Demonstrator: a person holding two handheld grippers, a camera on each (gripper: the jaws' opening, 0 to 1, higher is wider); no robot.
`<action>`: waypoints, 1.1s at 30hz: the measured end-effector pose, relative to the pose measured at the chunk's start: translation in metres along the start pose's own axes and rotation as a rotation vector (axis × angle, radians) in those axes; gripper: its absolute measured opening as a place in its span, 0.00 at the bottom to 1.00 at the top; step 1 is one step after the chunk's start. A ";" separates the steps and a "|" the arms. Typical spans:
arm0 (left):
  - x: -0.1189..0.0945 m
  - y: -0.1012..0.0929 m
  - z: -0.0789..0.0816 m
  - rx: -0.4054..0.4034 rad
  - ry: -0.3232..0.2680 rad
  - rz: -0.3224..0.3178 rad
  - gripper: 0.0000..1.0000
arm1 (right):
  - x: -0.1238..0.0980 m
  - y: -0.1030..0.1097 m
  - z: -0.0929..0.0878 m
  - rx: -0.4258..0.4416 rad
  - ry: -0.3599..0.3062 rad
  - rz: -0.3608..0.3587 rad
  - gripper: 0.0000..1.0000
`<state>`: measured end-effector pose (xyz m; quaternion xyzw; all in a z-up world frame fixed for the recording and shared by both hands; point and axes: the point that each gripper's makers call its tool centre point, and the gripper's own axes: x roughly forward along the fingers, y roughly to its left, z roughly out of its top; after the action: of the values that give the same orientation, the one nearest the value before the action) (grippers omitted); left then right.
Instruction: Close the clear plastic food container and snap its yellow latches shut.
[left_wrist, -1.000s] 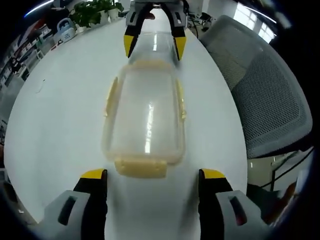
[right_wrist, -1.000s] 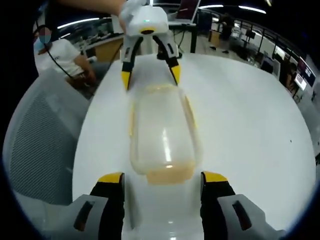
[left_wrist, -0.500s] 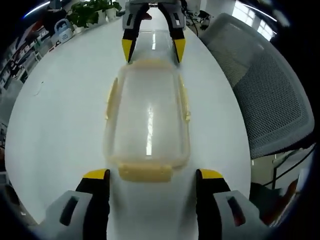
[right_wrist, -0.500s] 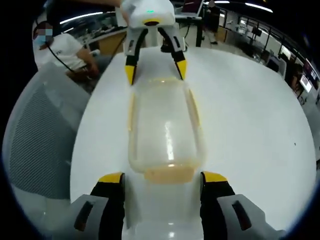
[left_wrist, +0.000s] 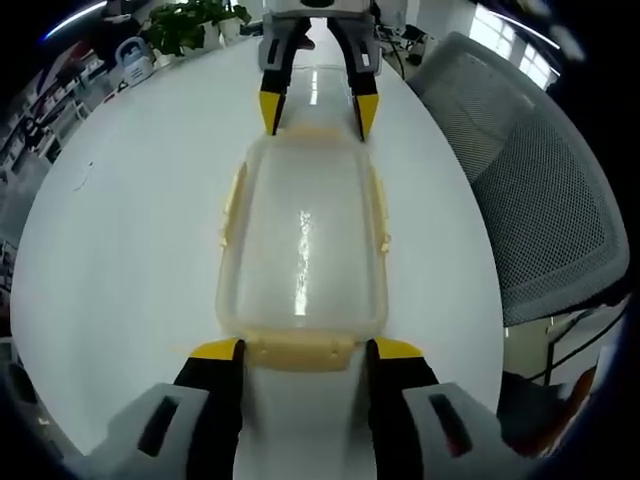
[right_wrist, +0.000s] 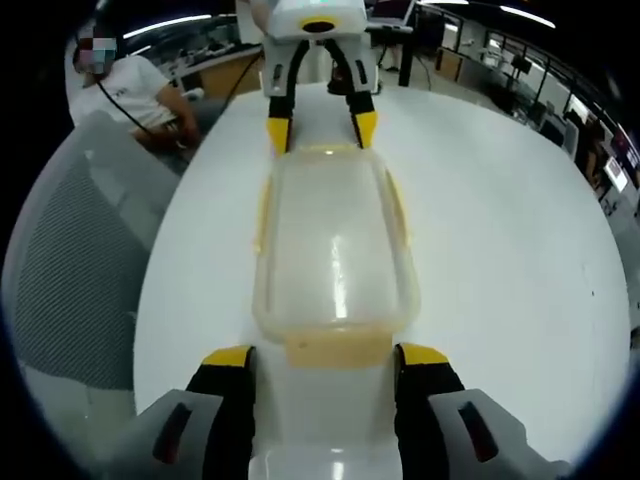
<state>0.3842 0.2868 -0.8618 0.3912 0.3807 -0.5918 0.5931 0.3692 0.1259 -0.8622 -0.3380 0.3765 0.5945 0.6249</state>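
Container: the clear food container (left_wrist: 303, 245) lies flat on the white table (left_wrist: 120, 230), lid resting on top, its long axis running straight from your left claw to your right claw.
Left claw: your left claw (left_wrist: 303, 350) is spread, its tips flanking the near yellow end latch (left_wrist: 300, 350) and holding nothing.
Right claw: your right claw (right_wrist: 325, 355) is spread at the opposite end, tips on either side of that end's latch (right_wrist: 325, 348), also holding nothing.
Key relation: each end latch sits directly ahead of and between one claw's tips; each claw is nearest to its own end.
Side latches: the yellow latches (left_wrist: 233, 200) along the long sides stand flared outward, judged not yet snapped.
Surroundings: a grey mesh chair (left_wrist: 530, 190) stands beside the table on the right of the left gripper view; potted plants (left_wrist: 185, 25) sit at the far end; a seated person (right_wrist: 130, 105) is beyond the table edge.
Obstructions: none lies between claws and latches.
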 end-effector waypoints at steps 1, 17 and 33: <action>0.000 0.000 0.000 0.000 -0.001 0.000 0.49 | 0.001 0.000 -0.001 -0.004 0.003 0.000 0.55; 0.000 -0.003 0.000 -0.001 0.005 0.002 0.39 | -0.001 -0.006 0.001 -0.011 0.020 -0.023 0.39; -0.001 -0.003 0.000 -0.003 0.008 0.000 0.38 | 0.001 -0.007 0.001 -0.016 0.032 -0.022 0.38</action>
<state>0.3816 0.2874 -0.8611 0.3926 0.3840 -0.5896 0.5922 0.3763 0.1272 -0.8627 -0.3567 0.3782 0.5851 0.6225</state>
